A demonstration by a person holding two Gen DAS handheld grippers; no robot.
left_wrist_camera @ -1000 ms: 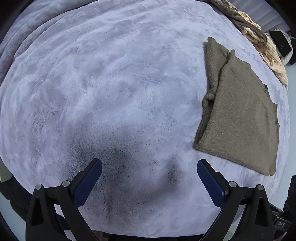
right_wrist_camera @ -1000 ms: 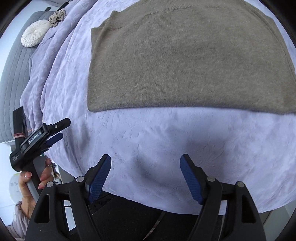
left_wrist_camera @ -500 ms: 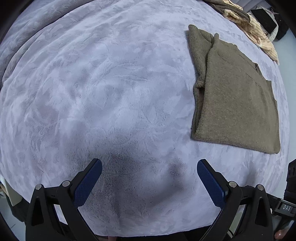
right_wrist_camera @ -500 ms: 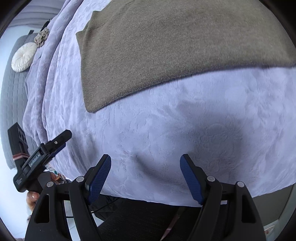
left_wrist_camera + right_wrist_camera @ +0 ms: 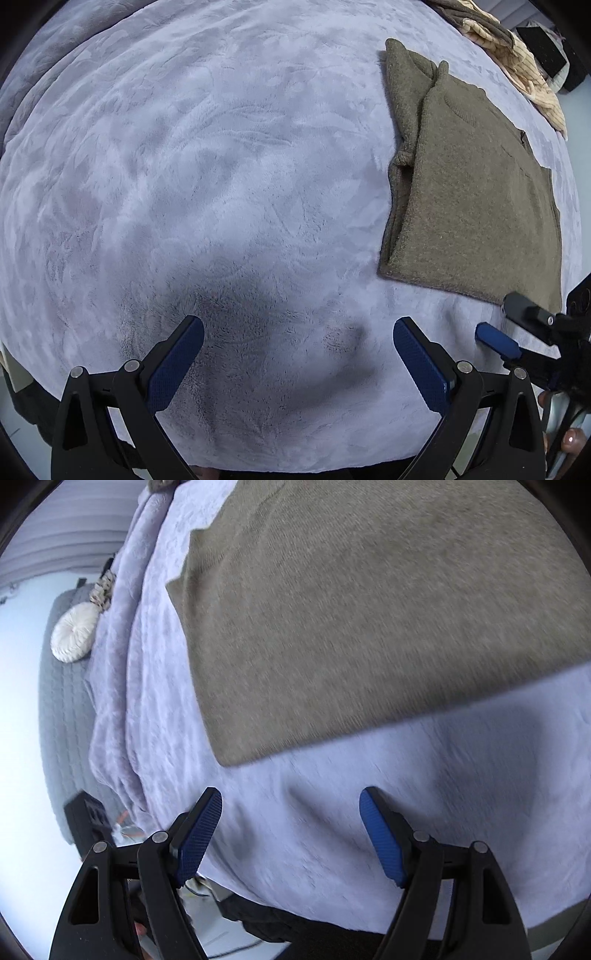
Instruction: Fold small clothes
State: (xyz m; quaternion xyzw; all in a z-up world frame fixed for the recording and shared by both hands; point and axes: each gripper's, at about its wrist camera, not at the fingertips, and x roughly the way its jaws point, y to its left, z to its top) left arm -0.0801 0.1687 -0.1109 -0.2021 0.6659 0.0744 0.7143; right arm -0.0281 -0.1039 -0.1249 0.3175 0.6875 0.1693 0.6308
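Observation:
An olive-brown knitted sweater point(image 5: 476, 199) lies folded flat on a lilac plush blanket point(image 5: 221, 184), at the right of the left wrist view. My left gripper point(image 5: 297, 345) hangs open over bare blanket, well left of the sweater, nothing between its fingers. My right gripper point(image 5: 496, 325) comes into the left wrist view at the far right, just off the sweater's near corner. In the right wrist view the sweater point(image 5: 369, 609) fills the upper part, and my right gripper point(image 5: 291, 827) stands open over the blanket point(image 5: 332, 812) a short way before the sweater's near edge.
A cream and brown striped garment point(image 5: 517, 62) is heaped at the blanket's far right edge. A round white cushion point(image 5: 74, 631) rests on a grey quilted headboard point(image 5: 62, 720) at the left. The bed's near edge drops to dark floor under both grippers.
The right gripper has rolled and dropped closer to the blanket, so the sweater now tilts across its view. It has entered the left wrist view at the right. The left gripper shifted slightly.

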